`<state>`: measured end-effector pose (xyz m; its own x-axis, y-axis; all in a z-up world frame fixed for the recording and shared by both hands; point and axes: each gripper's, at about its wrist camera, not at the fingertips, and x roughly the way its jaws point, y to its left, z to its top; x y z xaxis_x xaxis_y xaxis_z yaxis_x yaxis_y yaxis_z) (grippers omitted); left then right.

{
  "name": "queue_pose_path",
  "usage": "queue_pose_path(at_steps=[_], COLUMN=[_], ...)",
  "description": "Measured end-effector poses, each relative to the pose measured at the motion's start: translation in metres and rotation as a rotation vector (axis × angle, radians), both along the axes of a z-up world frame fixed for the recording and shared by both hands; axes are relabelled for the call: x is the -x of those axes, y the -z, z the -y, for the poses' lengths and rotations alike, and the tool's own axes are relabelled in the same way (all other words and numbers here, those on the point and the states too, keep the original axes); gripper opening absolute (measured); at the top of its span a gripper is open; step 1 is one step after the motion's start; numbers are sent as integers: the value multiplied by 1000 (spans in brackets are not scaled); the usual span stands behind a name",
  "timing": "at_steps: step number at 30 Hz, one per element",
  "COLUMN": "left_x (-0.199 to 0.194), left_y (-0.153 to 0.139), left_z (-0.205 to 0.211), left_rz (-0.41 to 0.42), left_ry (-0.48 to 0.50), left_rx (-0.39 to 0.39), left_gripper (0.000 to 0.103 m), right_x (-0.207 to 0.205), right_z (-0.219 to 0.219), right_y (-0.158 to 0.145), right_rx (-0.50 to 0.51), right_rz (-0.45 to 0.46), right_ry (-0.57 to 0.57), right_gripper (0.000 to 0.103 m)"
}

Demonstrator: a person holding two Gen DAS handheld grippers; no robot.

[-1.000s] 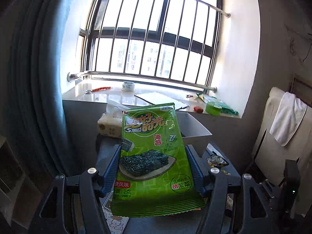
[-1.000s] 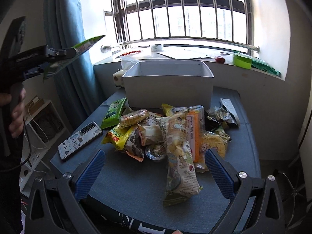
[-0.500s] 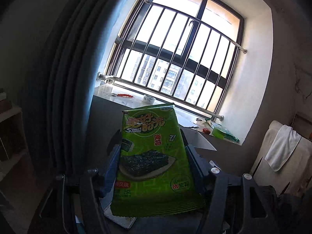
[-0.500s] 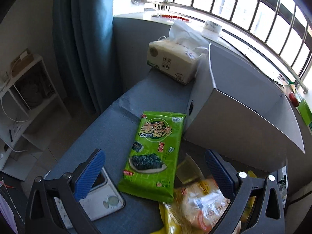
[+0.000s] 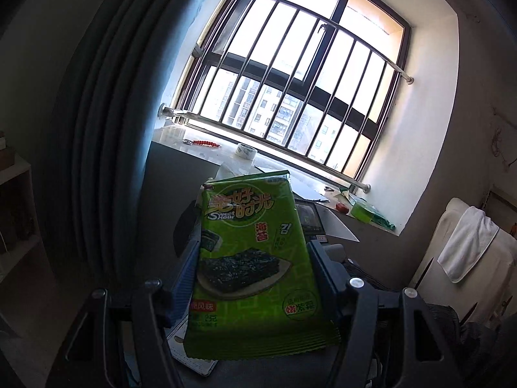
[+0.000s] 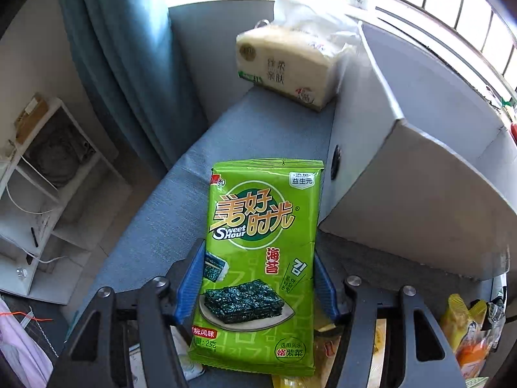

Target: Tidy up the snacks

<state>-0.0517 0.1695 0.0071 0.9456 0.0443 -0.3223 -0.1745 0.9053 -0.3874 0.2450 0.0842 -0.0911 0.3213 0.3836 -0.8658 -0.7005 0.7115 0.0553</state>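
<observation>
Seaweed packet (image 5: 255, 258), flat glossy green foil, pinched between left fingers (image 5: 187, 265); second packet (image 6: 258, 265) between right fingers (image 6: 323, 284).

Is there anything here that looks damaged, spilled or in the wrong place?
Nothing looks torn or spilled. The seaweed packet in the left gripper and the second seaweed packet in the right gripper look intact. Only the loose snacks at lower right lie outside the white box.

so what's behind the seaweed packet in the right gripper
Behind the seaweed packet in the right gripper is the gray table, with a tissue pack and a white bin further back. The table directly under the packet is hidden.
</observation>
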Motion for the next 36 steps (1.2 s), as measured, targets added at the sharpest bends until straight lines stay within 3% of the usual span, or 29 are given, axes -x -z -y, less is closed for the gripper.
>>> queue_pose_path(at_steps=[7, 10, 14, 17, 20, 24, 25, 26, 27, 29, 33, 36], left_x=[-46, -90, -167, -235, -300, -362, -372, -380, -386, -387, -366, -340], left_y=[-6, -9, -18, -23, -18, -1, 2, 7, 9, 10, 1, -10], left_z=[15, 18, 27, 40, 51, 47, 45, 43, 41, 41, 41, 38], left_rz=[-2, -17, -38, -83, -154, -240, -260, -287, -311, -334, -264, -174], left_ry=[67, 95, 144, 163, 169, 152, 133, 124, 121, 103, 92, 65], left_rx=[-31, -39, -50, -71, -114, -53, -45, -38, -33, -43, -102, -91], left_gripper=[70, 70, 70, 70, 70, 74, 87, 96, 103, 103, 103, 103], right_x=[23, 23, -8, -56, -106, -162, -172, -182, -187, -187, -172, -155], right_z=[99, 142, 183, 197, 202, 202, 200, 199, 198, 197, 202, 208], right_y=[-91, -134, -166, -169, -152, -124, -119, -117, -118, -124, -139, -151], right_rx=[-263, -348, -371, -358, -317, -287, -285, -280, -274, -271, -343, -374], right_rz=[63, 142, 221, 211, 157, 98, 98, 101, 122, 160, 217, 248], right_ry=[31, 50, 137, 190, 254, 304, 307, 308, 326, 350, 336, 347], right_gripper=[66, 66, 66, 66, 66, 72, 74, 85, 94, 103, 103, 103])
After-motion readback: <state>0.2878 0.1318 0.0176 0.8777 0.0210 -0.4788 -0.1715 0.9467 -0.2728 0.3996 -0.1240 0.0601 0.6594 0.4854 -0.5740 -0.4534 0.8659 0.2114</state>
